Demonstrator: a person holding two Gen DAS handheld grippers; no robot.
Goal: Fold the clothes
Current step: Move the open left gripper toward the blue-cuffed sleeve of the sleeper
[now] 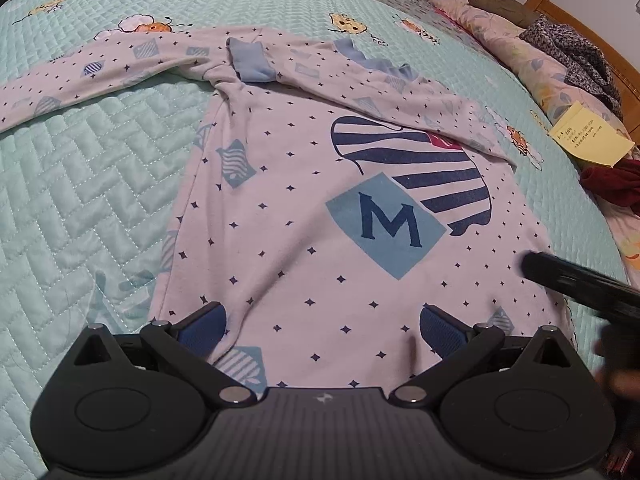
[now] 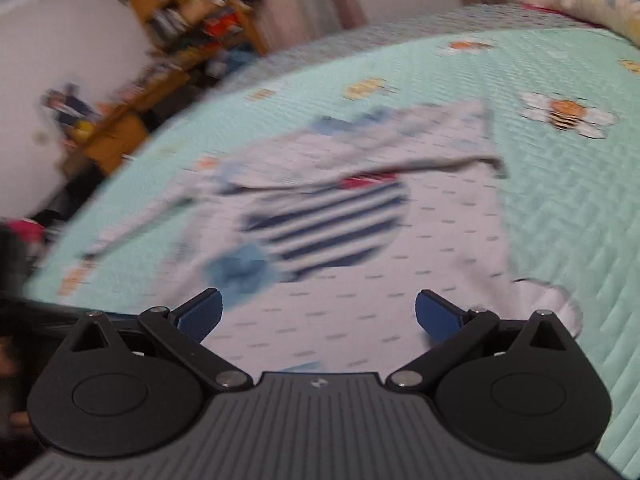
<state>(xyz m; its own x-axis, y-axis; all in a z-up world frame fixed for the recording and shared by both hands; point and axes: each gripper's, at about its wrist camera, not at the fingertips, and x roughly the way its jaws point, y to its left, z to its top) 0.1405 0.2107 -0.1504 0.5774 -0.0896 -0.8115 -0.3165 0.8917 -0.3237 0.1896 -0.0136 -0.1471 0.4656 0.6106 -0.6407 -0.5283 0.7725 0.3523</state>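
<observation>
A white long-sleeved top (image 1: 320, 216), dotted with small dark stars and printed with a navy-striped shape and a blue square bearing an "M", is spread front-up on a mint quilted bedspread (image 1: 80, 184). One sleeve (image 1: 76, 76) is stretched out to the side across the quilt; the other sleeve (image 1: 360, 84) is laid back across the chest, its blue cuff (image 1: 250, 60) resting near the collar. The left gripper (image 1: 320, 326) is held over the hem with its blue-padded jaws spread wide, nothing caught between them. In the right wrist view, heavily blurred, the right gripper (image 2: 318, 314) is likewise seen with jaws released above the lower part of the top (image 2: 360, 240). A dark object (image 1: 580, 284) is seen at the hem's right edge. Pillows (image 1: 516, 40), a yellow note (image 1: 592, 136) and a dark red cloth (image 1: 612, 184) are seen at the bed's far side.
</observation>
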